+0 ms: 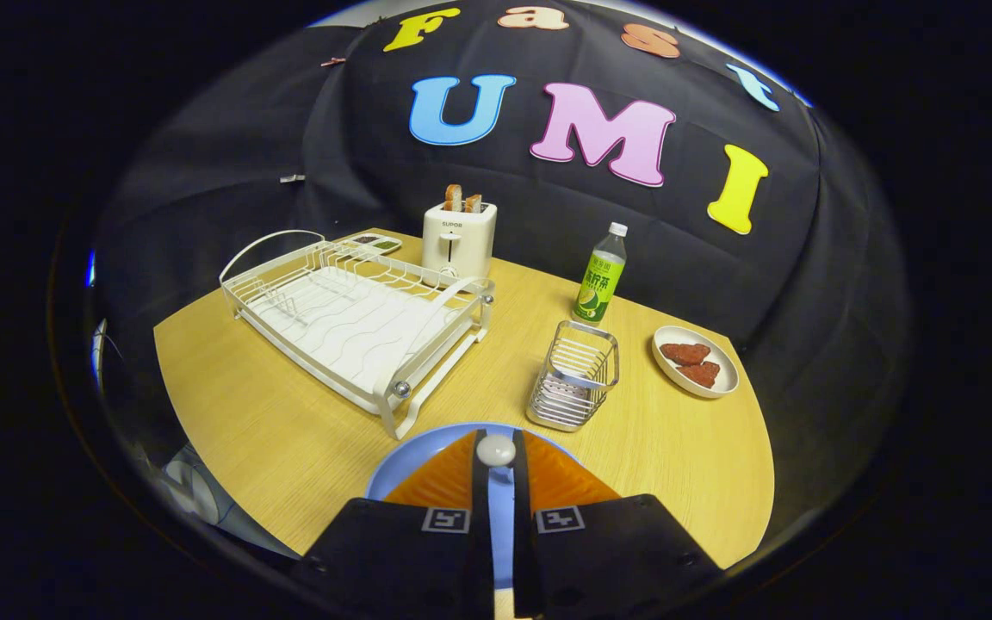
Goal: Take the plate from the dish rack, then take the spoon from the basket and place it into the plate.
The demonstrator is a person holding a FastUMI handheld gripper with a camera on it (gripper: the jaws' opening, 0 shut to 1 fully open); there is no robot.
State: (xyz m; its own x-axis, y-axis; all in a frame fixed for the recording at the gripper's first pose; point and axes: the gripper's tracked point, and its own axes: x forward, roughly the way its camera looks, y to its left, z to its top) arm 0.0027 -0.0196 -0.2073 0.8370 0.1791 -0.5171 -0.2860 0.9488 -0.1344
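Note:
My gripper point(499, 465) hovers low over the near table edge, its orange fingers point(440, 482) drawn close together. A white spoon point(496, 449) is pinched between them, its rounded end poking out at the tips. Directly beneath the fingers lies the light blue plate point(406, 469) on the wooden table, mostly covered by them. Beyond the fingers to the right stands the wire basket point(573, 375), with nothing sticking out of it. The white dish rack point(350, 319) sits further back on the left and holds no dishes.
A white toaster point(458, 237) with bread slices stands behind the rack, beside a small tray point(375, 244). A green bottle point(601, 275) stands behind the basket. A small white dish point(694, 362) with reddish food lies to the basket's right. The table's point(272, 430) edge curves close by.

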